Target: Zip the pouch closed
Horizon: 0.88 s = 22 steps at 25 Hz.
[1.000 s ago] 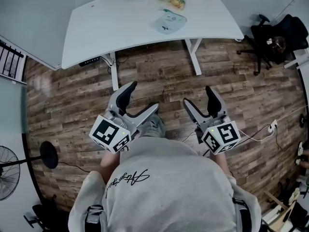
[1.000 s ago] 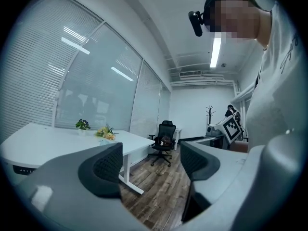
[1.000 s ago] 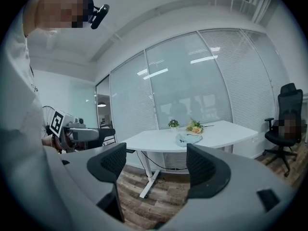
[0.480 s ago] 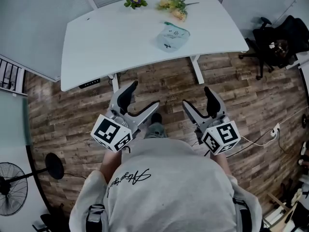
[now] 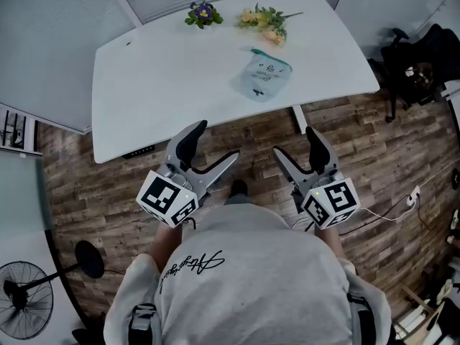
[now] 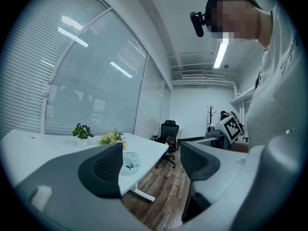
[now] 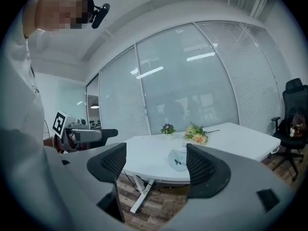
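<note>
Hovering above the wooden floor, the left gripper and the right gripper both have their jaws spread wide, with nothing between them. The pouch lies flat on the white table, well ahead of both grippers, with the yellow flowers just beyond it.

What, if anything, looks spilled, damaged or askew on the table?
Nothing stands out. The pouch lies flat on the table, near the yellow flowers and the purple flowers, with nothing spilled around it. The left gripper and right gripper are both open and empty.
</note>
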Tool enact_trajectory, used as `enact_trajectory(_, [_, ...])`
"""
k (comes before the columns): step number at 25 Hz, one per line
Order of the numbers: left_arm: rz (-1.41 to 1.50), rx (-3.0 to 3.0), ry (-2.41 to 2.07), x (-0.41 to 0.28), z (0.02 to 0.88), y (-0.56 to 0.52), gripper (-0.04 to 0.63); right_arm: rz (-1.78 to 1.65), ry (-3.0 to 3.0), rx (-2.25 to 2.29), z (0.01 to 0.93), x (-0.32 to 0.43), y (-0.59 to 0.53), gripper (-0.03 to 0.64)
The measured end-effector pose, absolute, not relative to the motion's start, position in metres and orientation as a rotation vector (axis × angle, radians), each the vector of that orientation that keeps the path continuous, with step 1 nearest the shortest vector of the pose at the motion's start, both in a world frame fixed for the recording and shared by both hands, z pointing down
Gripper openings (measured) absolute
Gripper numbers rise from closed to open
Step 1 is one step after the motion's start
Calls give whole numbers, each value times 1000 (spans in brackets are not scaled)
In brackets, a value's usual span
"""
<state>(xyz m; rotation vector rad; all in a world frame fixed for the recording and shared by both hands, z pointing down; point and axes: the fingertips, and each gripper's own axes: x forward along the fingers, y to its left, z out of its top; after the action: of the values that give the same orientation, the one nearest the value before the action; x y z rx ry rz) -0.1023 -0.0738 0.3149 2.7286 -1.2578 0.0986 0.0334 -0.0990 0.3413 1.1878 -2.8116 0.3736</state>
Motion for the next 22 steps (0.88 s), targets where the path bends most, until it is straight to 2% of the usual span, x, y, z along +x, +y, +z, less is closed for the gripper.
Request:
enact_trajectory(9, [95, 2755, -1207, -124, 315, -128, 360, 374, -2791, 1237, 339, 11, -145, 373])
enact_trajectory(22, [92, 2737, -1181, -135, 326, -145, 357, 387, -2764, 1234, 348, 1, -159, 373])
